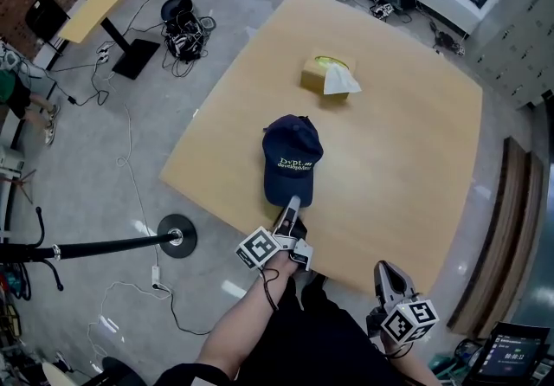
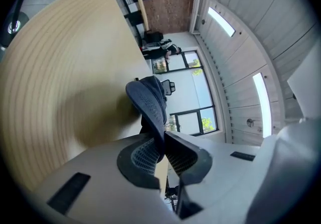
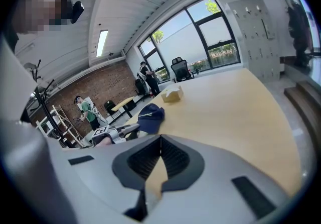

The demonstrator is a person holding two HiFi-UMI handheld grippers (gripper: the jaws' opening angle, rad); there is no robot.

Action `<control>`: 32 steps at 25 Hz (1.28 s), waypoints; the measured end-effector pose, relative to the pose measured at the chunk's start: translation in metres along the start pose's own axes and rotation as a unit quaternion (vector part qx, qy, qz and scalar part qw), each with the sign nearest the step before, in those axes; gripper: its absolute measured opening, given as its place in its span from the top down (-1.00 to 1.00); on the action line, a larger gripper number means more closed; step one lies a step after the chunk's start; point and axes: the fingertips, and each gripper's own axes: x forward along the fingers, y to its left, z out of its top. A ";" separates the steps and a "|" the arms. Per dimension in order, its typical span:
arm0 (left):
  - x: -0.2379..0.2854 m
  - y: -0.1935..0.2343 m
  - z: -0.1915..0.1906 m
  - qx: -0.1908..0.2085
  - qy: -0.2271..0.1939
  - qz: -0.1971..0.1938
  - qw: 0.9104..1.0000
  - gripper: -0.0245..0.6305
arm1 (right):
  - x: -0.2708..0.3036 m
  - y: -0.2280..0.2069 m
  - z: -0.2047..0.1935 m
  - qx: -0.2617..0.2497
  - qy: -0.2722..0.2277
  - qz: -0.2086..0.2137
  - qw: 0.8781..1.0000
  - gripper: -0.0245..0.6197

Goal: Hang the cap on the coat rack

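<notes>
Close to the near edge of the light wooden tabletop [image 1: 407, 159], about midway along it, a navy blue fabric cap [image 1: 292, 159] with pale lettering on its front is seen. Its long axis is laid from the near edge toward the far side of the tabletop: the brim is pointed back at the person and the rounded crown away, toward the far corner. The brim's tip is clamped between the jaws of the left gripper [image 1: 290, 202]. In the left gripper view the ribbed pads [image 2: 143, 155] are pressed on the brim from both sides, and the brim is turned on edge, with the crown beyond it. Whether the crown is resting on the wood cannot be told.

A tan cardboard tissue box [image 1: 325, 73] with a white tissue drawn up from its top is placed further in, well apart from the cap, toward the far corner.

The right gripper [image 1: 385, 270] is held at the near edge, to the right of the left one; its jaws are closed together on nothing.

A black metal coat rack [image 1: 104, 246] with a round base is stood on the floor off the tabletop's left edge, well apart from the cap.
</notes>
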 end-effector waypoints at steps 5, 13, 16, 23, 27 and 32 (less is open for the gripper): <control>0.000 -0.022 0.005 -0.002 -0.004 -0.034 0.999 0.84 | 0.000 0.005 0.005 -0.005 -0.004 0.009 1.000 0.91; -0.009 -0.049 0.014 0.007 -0.011 -0.064 0.998 0.84 | -0.001 0.015 0.010 -0.012 -0.010 0.026 1.000 0.91; -0.015 -0.061 0.021 0.016 -0.018 -0.073 0.997 0.84 | 0.001 0.020 0.014 -0.016 -0.011 0.034 0.999 0.91; -0.038 -0.100 0.036 0.007 -0.032 -0.104 0.994 0.84 | 0.014 0.046 0.030 -0.032 -0.025 0.068 0.997 0.91; -0.058 -0.131 0.051 0.029 -0.046 -0.140 0.989 0.84 | 0.018 0.064 0.046 -0.049 -0.042 0.083 0.994 0.91; -0.079 -0.162 0.069 0.051 -0.064 -0.170 0.982 0.84 | 0.022 0.081 0.051 -0.056 -0.050 0.102 0.992 0.91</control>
